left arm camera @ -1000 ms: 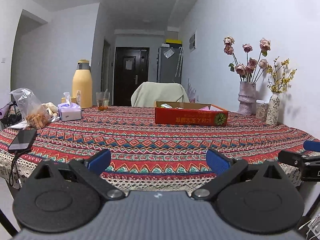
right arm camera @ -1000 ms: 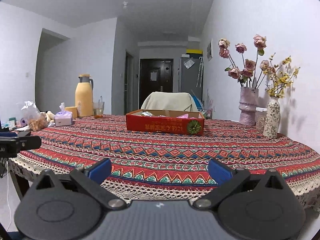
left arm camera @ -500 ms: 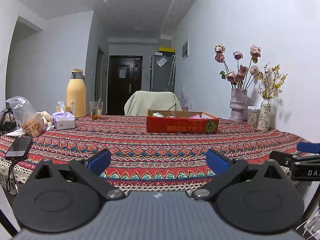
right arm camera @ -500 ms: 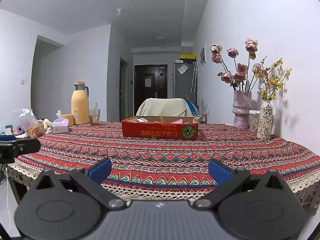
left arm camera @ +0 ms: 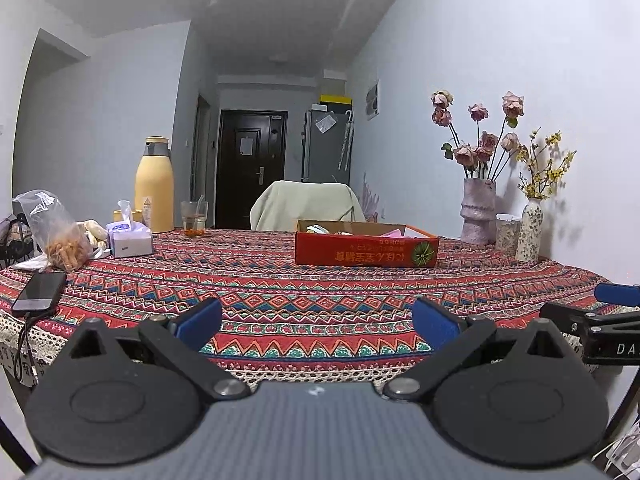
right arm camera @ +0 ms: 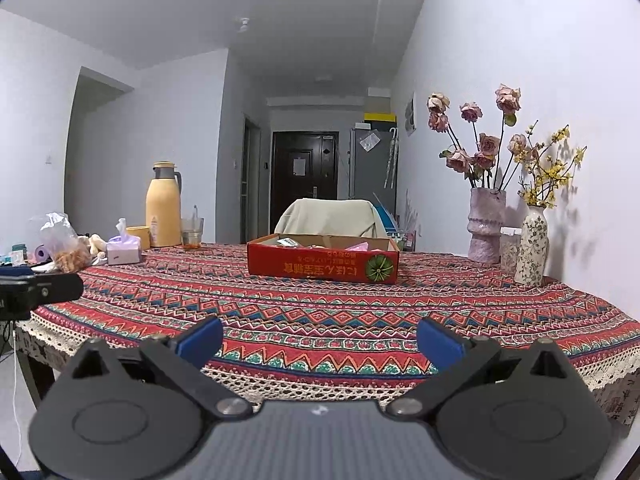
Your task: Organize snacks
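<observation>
1. Plainly, the relation that matters is depth: the red cardboard box (right arm camera: pixel 322 261) sits well out on the patterned tablecloth (right arm camera: pixel 360 320), straight ahead of both claws, with a wide stretch of bare cloth between it and either pair of tips.
2. The box's long axis runs left to right across both views, its printed long side facing the cameras.
3. Packets of snacks (right arm camera: pixel 289 242) show over its rim, a white one toward the left end and a pink one toward the right; how many there are, or how they are arranged, is hidden by the near wall.
4. The left gripper (left arm camera: pixel 317 320) hangs at the table's near edge with its blue pads spread wide and nothing between them.
5. The right gripper (right arm camera: pixel 320 339) is held the same way, spread and empty, beside the left one.
6. In the right wrist view the box lies dead centre; in the left wrist view it lies slightly right of centre. So the right claw looks the better lined up, though neither is clearly nearer.
7. A clear bag of snacks (left arm camera: pixel 60 236) sits outside the box at the far left, closer to the left claw's side.
8. No loose snack shows on the open cloth, so this fits either snacks gathered in the box or a box awaiting sorting.
</observation>
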Available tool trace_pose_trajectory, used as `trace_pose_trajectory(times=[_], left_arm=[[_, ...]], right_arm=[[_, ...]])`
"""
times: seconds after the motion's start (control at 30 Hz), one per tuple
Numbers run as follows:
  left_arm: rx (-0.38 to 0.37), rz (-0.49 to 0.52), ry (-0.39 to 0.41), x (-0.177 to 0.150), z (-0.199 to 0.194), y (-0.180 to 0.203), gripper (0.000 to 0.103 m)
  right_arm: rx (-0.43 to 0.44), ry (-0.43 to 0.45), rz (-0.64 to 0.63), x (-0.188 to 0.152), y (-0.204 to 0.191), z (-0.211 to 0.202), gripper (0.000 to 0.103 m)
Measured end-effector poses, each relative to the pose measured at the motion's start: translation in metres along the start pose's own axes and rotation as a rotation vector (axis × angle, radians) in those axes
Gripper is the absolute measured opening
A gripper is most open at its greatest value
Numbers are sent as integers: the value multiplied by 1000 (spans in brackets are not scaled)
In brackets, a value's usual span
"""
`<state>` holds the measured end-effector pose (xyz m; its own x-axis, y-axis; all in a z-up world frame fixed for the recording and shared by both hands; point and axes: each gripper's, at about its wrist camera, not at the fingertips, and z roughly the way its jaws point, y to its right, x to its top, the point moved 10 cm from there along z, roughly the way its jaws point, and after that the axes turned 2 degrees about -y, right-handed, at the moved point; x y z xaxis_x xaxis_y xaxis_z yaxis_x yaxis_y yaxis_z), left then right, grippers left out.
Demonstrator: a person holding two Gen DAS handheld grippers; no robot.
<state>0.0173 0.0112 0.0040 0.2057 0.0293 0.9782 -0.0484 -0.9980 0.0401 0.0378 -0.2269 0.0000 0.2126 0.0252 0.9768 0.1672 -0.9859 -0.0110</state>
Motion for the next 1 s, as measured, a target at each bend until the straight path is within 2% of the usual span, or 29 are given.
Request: trace_pose_trajectory(times=[1.0], left_arm=[[-4, 2, 9, 1, -4, 0, 103]], right_arm=[[-1, 6, 2, -2, 0, -1, 103]])
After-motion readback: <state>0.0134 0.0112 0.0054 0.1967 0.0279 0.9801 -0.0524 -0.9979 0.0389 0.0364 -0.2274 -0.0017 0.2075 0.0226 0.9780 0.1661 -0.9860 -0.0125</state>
